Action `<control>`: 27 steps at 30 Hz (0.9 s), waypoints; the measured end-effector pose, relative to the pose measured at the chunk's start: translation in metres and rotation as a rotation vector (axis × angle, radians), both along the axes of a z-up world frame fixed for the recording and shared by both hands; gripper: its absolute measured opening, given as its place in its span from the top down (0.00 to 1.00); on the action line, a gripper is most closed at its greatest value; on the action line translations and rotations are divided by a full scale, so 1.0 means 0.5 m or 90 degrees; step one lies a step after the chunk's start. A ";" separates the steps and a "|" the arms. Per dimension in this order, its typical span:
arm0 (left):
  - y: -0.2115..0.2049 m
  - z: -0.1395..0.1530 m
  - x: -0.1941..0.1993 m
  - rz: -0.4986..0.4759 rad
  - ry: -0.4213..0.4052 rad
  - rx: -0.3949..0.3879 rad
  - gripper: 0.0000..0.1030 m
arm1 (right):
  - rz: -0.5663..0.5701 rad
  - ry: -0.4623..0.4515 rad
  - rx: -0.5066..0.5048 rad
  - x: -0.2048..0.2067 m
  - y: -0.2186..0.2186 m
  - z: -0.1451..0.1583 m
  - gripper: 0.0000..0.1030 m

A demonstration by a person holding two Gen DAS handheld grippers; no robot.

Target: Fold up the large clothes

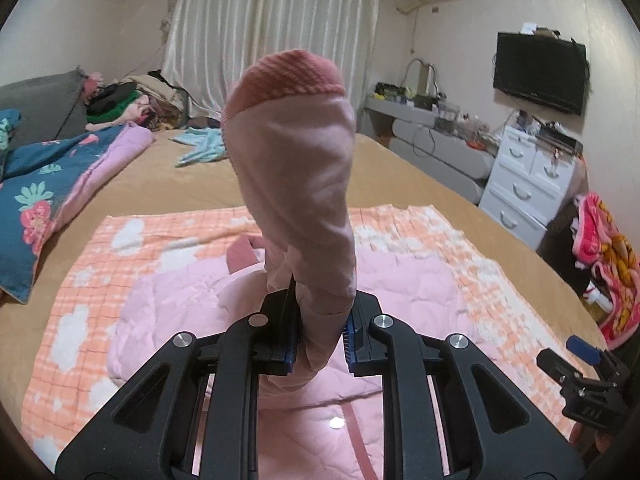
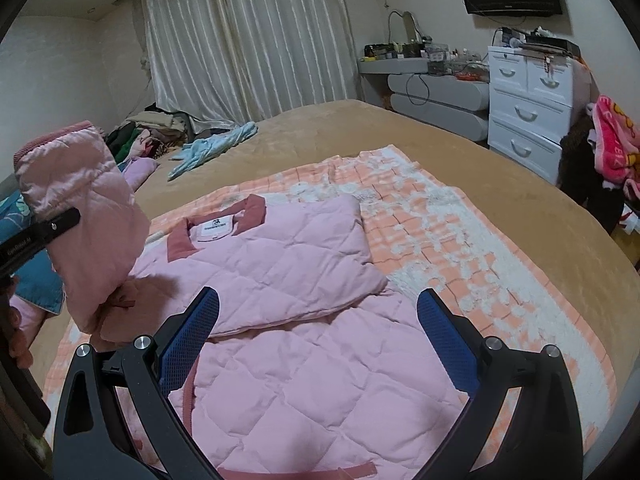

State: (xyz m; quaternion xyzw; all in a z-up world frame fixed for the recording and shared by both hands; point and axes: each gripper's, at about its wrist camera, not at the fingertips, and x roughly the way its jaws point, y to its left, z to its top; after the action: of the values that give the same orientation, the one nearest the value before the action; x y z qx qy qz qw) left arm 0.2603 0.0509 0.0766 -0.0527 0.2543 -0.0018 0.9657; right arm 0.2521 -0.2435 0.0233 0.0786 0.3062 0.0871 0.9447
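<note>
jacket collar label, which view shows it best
The right wrist view: the white collar label lies in plain sight inside the dusty-pink collar of the pink quilted jacket. In the left wrist view the raised sleeve hides it; only a collar corner shows.

The jacket [image 2: 304, 320] lies on a blanket [image 2: 460, 248] spread over the near part of the bed [image 2: 400, 136], its collar [image 2: 224, 228] toward the far edge. One sleeve [image 1: 296, 184] rises from the jacket's left side, pinched in the left gripper [image 1: 320, 340]. The right gripper [image 2: 316, 344] hangs over the jacket's near part, touching nothing. A small garment [image 2: 212, 152] lies near the bed's far edge. A quilt [image 1: 52, 188] sits along the left edge. A drawer chest [image 2: 532, 108] stands beyond the right edge.
</note>
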 end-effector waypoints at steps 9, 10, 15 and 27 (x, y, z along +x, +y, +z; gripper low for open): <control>-0.048 -0.059 0.029 -0.031 0.038 0.026 0.90 | -0.011 0.015 0.004 0.014 -0.019 -0.026 0.04; -0.052 -0.066 0.030 -0.034 0.042 0.028 0.90 | -0.013 0.017 0.004 0.016 -0.021 -0.029 0.04; -0.072 -0.105 0.049 -0.052 0.072 0.032 0.90 | -0.016 0.025 0.002 0.020 -0.026 -0.040 0.04; -0.104 -0.161 0.073 -0.092 0.111 0.035 0.84 | -0.038 0.045 0.005 0.036 -0.046 -0.065 0.04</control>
State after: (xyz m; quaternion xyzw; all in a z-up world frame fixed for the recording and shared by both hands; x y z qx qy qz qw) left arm 0.2966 -0.0009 -0.0040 -0.0079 0.3401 -0.0598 0.9384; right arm 0.2699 -0.2665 -0.0094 0.0941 0.3367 0.0573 0.9351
